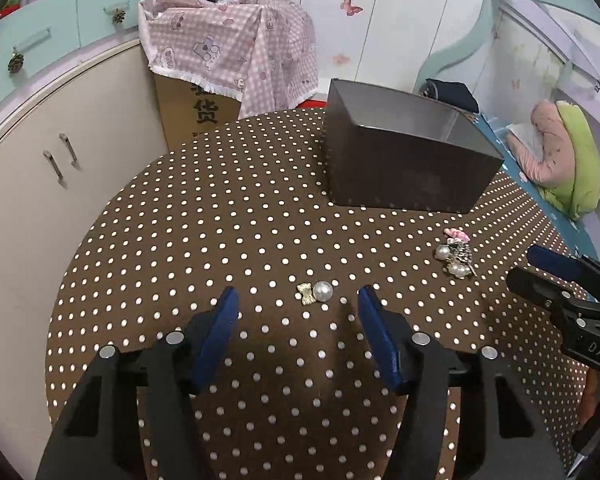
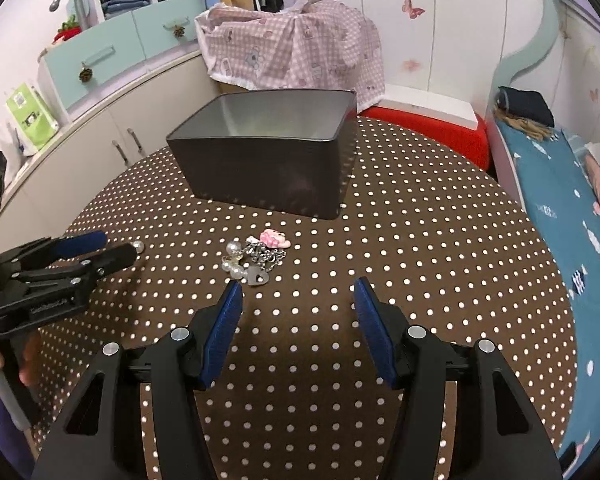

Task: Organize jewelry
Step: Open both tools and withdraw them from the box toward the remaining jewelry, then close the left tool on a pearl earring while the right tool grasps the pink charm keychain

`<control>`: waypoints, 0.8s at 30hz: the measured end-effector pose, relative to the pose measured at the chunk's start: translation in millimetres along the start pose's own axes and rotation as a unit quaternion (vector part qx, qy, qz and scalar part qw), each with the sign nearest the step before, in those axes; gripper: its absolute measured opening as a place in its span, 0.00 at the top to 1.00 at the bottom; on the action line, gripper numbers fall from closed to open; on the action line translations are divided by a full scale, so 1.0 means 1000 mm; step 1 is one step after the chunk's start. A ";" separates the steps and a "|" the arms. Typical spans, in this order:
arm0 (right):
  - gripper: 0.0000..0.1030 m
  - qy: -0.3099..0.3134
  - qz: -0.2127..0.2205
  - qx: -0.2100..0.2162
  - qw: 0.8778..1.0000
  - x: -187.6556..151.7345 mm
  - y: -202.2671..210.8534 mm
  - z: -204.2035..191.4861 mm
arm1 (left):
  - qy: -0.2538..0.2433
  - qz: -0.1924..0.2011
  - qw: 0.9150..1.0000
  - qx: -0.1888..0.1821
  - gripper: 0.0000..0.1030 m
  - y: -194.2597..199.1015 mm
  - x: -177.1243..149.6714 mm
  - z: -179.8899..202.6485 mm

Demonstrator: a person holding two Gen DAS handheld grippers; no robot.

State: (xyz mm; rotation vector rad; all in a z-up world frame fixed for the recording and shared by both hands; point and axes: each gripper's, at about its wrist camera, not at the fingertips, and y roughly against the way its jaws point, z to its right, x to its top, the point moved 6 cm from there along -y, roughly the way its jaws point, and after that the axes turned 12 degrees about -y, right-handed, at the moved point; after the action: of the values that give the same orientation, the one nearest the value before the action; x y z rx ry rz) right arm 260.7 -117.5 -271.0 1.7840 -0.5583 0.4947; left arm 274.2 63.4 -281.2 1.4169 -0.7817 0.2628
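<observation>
- the left tongs [image 1: 296, 294] are standing open just above the tabletop [image 1: 220, 220], blue pads apart, nothing between them.
- a pearl earring [image 1: 317, 292], a round white pearl touching a small gold bow, is lying on the polka-dot cloth just beyond the gap of the left tongs, closer to neither pad.
- the right tongs [image 2: 298, 286] are also standing open and are gripping nothing; bare cloth is showing between their pads.
- a jewelry pile [image 2: 252, 260] of pearls, silver chain and a heart-shaped lock is lying just ahead of the right tongs' left pad, with a pink charm [image 2: 274, 239] touching its far edge.
- a dark box [image 2: 268, 152], open at the top, is sitting on the tabletop behind the pile, well apart from both tongs; its inside is looking empty in the right wrist view.
- a pink checked cloth [image 1: 228, 48] is draping over a cardboard carton beyond the tabletop.
</observation>
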 end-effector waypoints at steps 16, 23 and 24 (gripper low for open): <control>0.46 0.036 -0.012 0.006 0.999 -0.001 -0.024 -0.025 | 0.000 -0.001 1.000 0.000 0.90 0.002 0.003 -0.007; 0.72 0.057 -0.024 0.005 0.998 0.000 -0.036 -0.034 | 0.002 0.001 1.000 -0.005 0.90 0.003 0.004 -0.008; 0.77 0.063 -0.023 0.000 0.998 0.000 -0.037 -0.034 | 0.003 0.001 1.000 -0.007 0.90 0.004 0.004 -0.009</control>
State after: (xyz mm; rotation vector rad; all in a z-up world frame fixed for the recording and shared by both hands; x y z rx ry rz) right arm 281.4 -75.8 -289.6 1.7489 -0.4287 0.5697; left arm 277.4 71.2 -275.7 1.4010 -0.7792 0.2623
